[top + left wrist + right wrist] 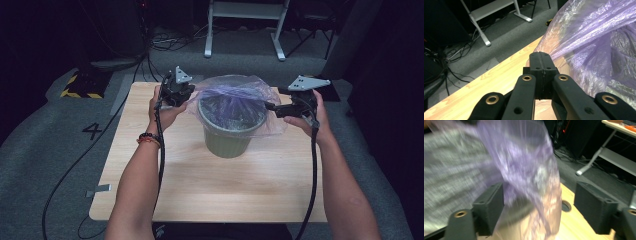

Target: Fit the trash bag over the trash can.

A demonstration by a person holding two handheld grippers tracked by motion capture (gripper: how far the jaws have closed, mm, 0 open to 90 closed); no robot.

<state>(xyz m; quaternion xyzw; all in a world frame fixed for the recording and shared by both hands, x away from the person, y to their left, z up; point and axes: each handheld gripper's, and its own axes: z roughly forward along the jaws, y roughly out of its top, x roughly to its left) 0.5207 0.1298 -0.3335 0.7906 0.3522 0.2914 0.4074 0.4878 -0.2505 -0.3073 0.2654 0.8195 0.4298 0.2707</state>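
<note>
bin (227, 135) stands mid-bench toward the far edge, purple bag (235, 100) draped over its rim. left gripper (176, 92) jaws clamped on the bag's left hem. right gripper (280, 107) jaws apart, film loose between them, nearest the right hem.

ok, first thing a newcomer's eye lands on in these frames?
The thin purple plastic bag draped over the green bin at the middle of the wooden table, stretched between the two hands. The left gripper has its jaws shut on the bag's edge at the bin's left side. The right gripper stands open at the bin's right side, the film hanging blurred between its jaws.
</note>
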